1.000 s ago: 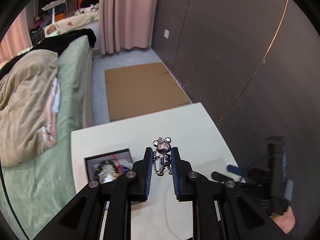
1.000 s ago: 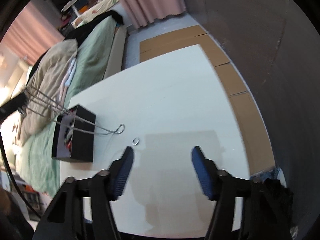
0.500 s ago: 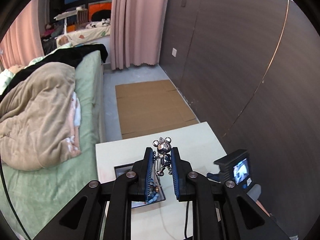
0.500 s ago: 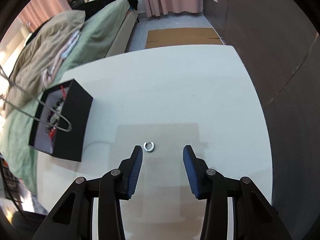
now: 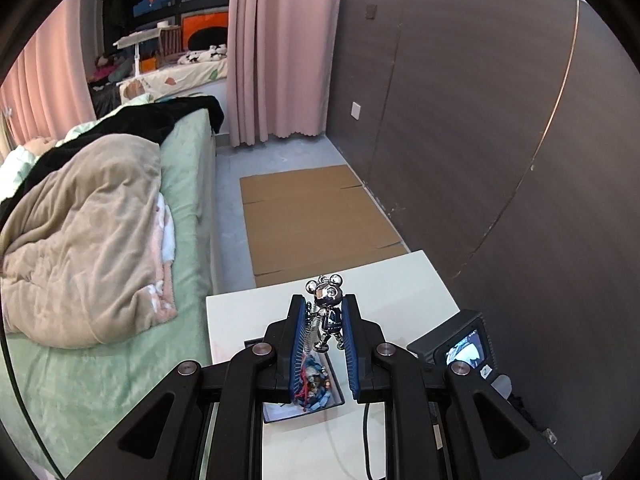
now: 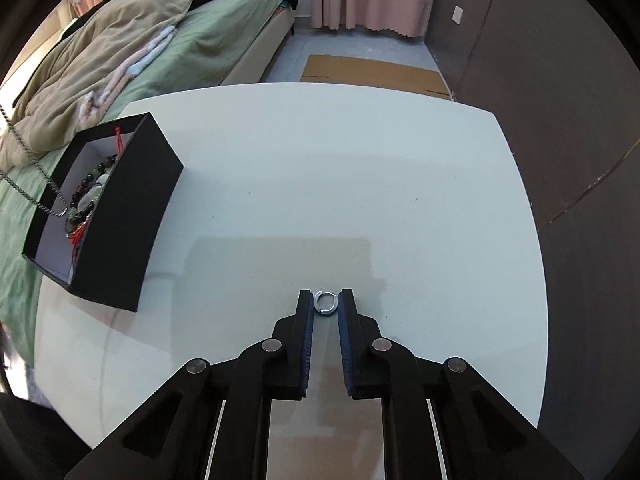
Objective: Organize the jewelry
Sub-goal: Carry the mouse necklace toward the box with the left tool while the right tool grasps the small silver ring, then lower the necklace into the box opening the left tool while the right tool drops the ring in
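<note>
My left gripper [image 5: 324, 306] is shut on a shiny silver mouse-figure pendant [image 5: 326, 312], held high above the black jewelry box [image 5: 304, 396]. Its silver chain [image 6: 36, 196] hangs down into the box [image 6: 120, 220], which holds bead bracelets and red cord. My right gripper [image 6: 327, 300] is low on the white table [image 6: 320, 168], its jaws closed in on both sides of a small silver ring [image 6: 326, 303]. Whether the pads press the ring, I cannot tell.
The box stands at the table's left edge beside a bed [image 6: 140, 40] with green sheet and beige blanket. Flat cardboard [image 5: 312, 220] lies on the floor beyond the table. A dark panelled wall [image 5: 480, 140] runs along the right.
My left gripper has risen higher with the pendant, and the chain end now hangs inside the box. My right gripper has moved to the ring and narrowed around it.
</note>
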`<state>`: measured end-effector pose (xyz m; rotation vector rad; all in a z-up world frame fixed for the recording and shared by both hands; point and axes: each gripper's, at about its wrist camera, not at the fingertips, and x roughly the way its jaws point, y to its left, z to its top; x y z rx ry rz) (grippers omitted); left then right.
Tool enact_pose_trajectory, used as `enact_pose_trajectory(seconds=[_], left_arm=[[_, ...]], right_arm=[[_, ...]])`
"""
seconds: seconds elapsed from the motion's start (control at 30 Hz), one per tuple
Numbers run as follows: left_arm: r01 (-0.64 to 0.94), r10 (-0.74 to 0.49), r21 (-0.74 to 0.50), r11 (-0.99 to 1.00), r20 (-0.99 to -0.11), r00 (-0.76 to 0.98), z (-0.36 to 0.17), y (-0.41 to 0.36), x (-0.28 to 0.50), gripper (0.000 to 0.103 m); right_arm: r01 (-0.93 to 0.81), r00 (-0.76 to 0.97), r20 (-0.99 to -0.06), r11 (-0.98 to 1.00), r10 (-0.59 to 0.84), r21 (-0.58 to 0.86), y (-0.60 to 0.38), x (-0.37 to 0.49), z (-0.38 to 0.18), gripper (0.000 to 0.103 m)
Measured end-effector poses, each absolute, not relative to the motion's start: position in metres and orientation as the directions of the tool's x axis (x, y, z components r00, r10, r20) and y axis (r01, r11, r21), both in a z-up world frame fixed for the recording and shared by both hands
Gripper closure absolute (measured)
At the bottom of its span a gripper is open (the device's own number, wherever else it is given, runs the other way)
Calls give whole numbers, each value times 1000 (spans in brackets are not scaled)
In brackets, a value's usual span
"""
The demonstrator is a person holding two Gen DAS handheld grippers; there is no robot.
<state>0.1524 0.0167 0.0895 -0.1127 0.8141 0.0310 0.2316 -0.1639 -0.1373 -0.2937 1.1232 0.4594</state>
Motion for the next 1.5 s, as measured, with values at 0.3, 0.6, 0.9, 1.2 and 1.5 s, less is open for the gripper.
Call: enact_pose_trajectory(seconds=[0.3, 0.6, 0.9, 1.2, 1.5], left_arm=[[-83, -26, -114, 990, -725, 688, 88, 24, 154, 84], [-68, -59, -143, 987, -729, 682, 79, 28, 158, 85], [-61, -82, -167, 984, -728, 681, 76, 32, 165, 85], [-62, -98, -184, 981, -744, 661, 61, 33, 177, 84], [-96, -105, -199, 975, -802, 588, -6, 39, 186, 84]], right_arm=[[-476, 362, -873, 870, 328, 129, -181, 227, -102, 90], [-467, 395, -798, 848, 455, 253, -192, 219, -63, 90], [-460, 403, -782, 844, 476, 276, -199, 216, -57, 90], [-457, 394, -777, 838, 492, 299, -199, 219, -58, 90], [-464, 384, -777, 832, 499, 304, -199, 219, -59, 90]])
